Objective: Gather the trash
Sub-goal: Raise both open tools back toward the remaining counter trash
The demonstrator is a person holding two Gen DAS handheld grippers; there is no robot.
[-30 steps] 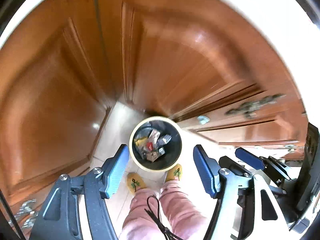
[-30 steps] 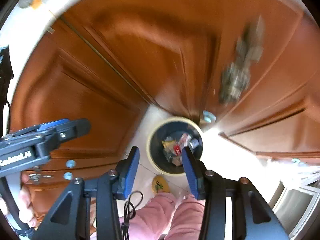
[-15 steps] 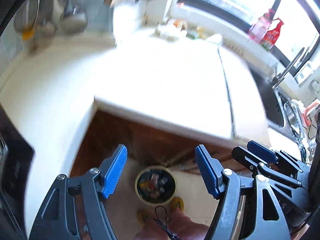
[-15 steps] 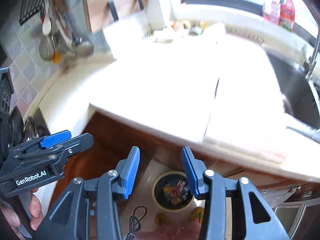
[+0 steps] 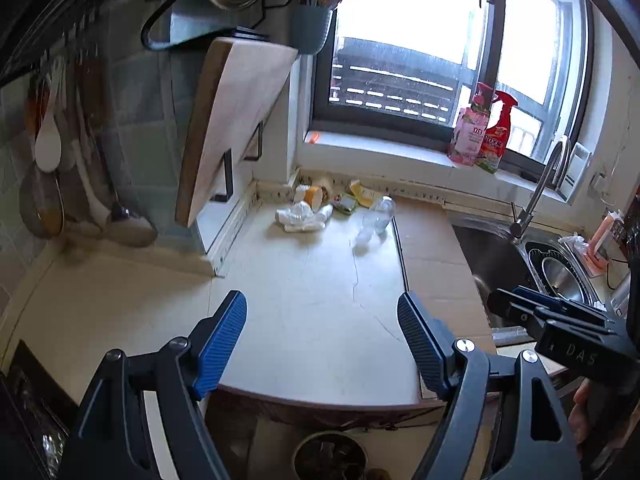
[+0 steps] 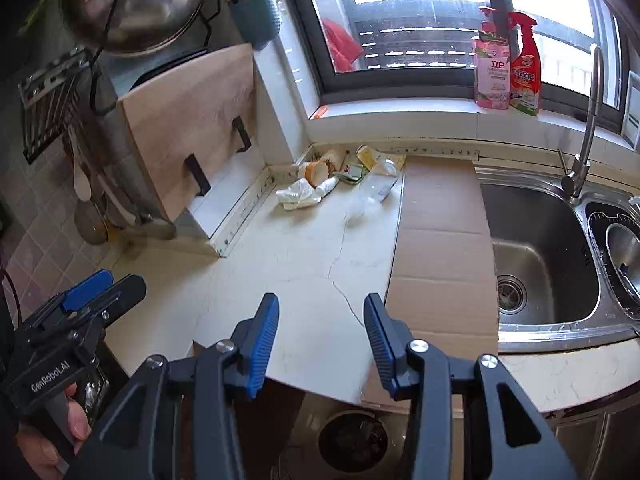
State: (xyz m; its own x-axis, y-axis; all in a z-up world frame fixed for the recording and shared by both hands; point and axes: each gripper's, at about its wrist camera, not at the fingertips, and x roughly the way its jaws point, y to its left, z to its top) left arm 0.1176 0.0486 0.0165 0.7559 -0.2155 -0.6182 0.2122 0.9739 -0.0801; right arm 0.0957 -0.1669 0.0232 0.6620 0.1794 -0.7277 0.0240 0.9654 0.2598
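Nearest: my left gripper (image 5: 322, 334), blue ribbed fingers just spreading wider, and my right gripper (image 6: 321, 326), fingers parted; both empty, over the pale stone table (image 5: 304, 320). Far corner: crumpled white wrappers (image 5: 302, 218), clear plastic bottle (image 5: 374, 220). Step, judged: reach for the next piece.

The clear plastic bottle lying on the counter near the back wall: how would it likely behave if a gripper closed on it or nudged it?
The clear plastic bottle looks empty, so probably light and easy to knock away. It lies on its side on the smooth counter, so a nudge may roll it. Its thin see-through wall would likely buckle under the pads rather than resist.
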